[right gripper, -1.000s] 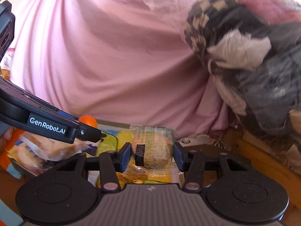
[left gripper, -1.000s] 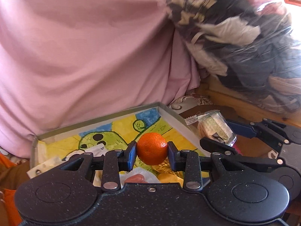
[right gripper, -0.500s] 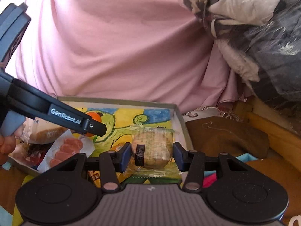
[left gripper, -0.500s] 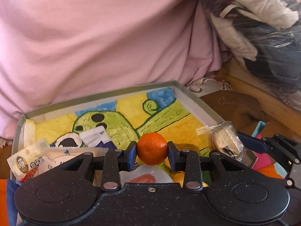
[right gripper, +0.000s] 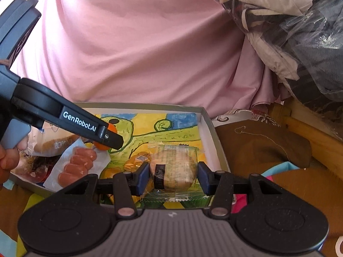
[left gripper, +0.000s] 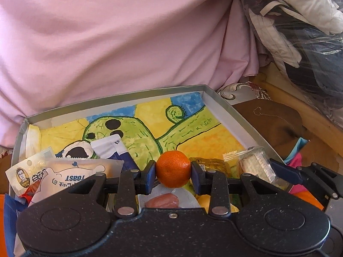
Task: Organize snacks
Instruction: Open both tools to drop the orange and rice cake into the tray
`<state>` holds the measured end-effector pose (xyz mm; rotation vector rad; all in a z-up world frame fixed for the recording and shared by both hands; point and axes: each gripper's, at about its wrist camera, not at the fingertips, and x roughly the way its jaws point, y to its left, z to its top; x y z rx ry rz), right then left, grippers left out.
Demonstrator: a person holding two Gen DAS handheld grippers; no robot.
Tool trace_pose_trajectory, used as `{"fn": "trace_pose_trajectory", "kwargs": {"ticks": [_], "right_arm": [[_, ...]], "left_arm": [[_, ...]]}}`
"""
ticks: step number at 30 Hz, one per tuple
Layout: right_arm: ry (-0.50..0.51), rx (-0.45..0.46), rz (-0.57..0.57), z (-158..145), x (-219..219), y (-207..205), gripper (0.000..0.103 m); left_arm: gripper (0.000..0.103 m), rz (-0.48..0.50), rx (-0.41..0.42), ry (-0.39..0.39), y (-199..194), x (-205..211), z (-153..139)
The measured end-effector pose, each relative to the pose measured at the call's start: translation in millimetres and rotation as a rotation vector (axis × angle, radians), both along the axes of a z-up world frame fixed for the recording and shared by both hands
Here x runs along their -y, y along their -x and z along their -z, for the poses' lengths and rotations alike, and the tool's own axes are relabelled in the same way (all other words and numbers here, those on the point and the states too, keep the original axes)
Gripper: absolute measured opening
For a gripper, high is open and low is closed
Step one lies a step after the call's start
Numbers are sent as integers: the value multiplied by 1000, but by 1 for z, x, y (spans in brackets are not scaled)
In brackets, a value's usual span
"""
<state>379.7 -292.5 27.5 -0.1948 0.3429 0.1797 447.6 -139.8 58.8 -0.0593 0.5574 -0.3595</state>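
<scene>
- The left gripper (left gripper: 173, 172) holds an orange (left gripper: 173, 169), its blue pads pressing the fruit's two sides.
- The orange hangs over the near part of a grey-walled tray (left gripper: 216, 105), whose floor carries a painted green cactus on yellow and blue.
- Below the held orange lies a sausage pack (left gripper: 165, 200); in the right wrist view it shows four sausages in a row.
- Left of this gripper, inside the tray, sit a pack marked "Toast" (left gripper: 75, 176) (lettering upside down), a white-and-blue sachet (left gripper: 109, 147) beyond it, and a small pack with a printed portrait (left gripper: 23, 175) further left.
- Just right of the orange lies a golden wrapper (left gripper: 212, 166).
- The right gripper (right gripper: 173, 176) is clamped on a wrapped cake (right gripper: 174, 169), a round cake in clear film, held over the tray's near right corner.
- From the left wrist view the cake shows to the right of the left gripper, by the tray's right wall.
- A hand (right gripper: 9, 160) grips the left tool's handle at the far left of the right wrist view.
- Beyond the tray rises pink cloth (left gripper: 128, 42); to the right of both grippers is a clear bag of clothes (right gripper: 295, 25) (dark and white fabric inside).
</scene>
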Motion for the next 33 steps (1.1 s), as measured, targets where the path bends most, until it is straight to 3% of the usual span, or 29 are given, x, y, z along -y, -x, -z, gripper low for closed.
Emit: {"fn": "trace_pose_trajectory", "kwargs": {"ticks": [14,19,26,33], "right_arm": [[-24,-20,22,2,3,0,54],[-46,-8,30,1,7,1,57],[-65,28,32,-7,12,10,78],[-119,79,46,-19,16,24,97]], "left_arm": [[38,-4,-10,-4,-1,2,-1],[55,-20,-13,12,0,2,-5],[84,-53,10,40,8,-1,-13],[99,-99,24,54,18,-11,-26]]}}
